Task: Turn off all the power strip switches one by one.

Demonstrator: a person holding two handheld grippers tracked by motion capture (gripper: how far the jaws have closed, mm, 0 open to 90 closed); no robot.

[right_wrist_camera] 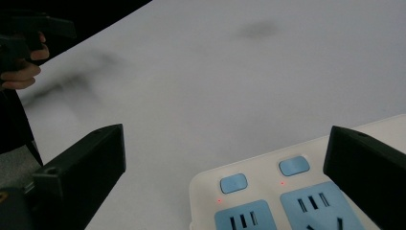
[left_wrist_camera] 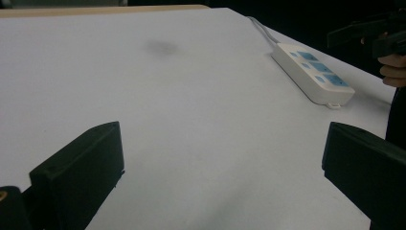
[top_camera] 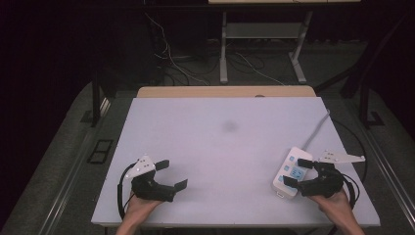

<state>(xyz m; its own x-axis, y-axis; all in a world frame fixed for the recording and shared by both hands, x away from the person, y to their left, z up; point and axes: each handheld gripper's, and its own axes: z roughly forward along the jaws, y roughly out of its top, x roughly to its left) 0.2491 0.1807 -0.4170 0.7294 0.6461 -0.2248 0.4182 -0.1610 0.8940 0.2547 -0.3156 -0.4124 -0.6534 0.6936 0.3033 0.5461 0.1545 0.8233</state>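
A white power strip [top_camera: 291,172] with blue sockets and switches lies near the table's right front corner, its grey cord [top_camera: 318,128] running off the right edge. My right gripper [top_camera: 297,171] hovers open over the strip's near end, one jaw on each side; the right gripper view shows the strip [right_wrist_camera: 287,196] with blue buttons and small red lights between the jaws. My left gripper [top_camera: 172,174] stands open above the front left of the table, nothing between its jaws. The left gripper view shows the strip [left_wrist_camera: 313,72] far off to the right, beside the other hand's gripper [left_wrist_camera: 368,36].
The white table top [top_camera: 225,147] has a faint dark smudge [top_camera: 229,127] near its middle. A wooden edge [top_camera: 225,91] runs along the far side. Beyond the table are cables and a desk's white legs [top_camera: 223,49] on the floor.
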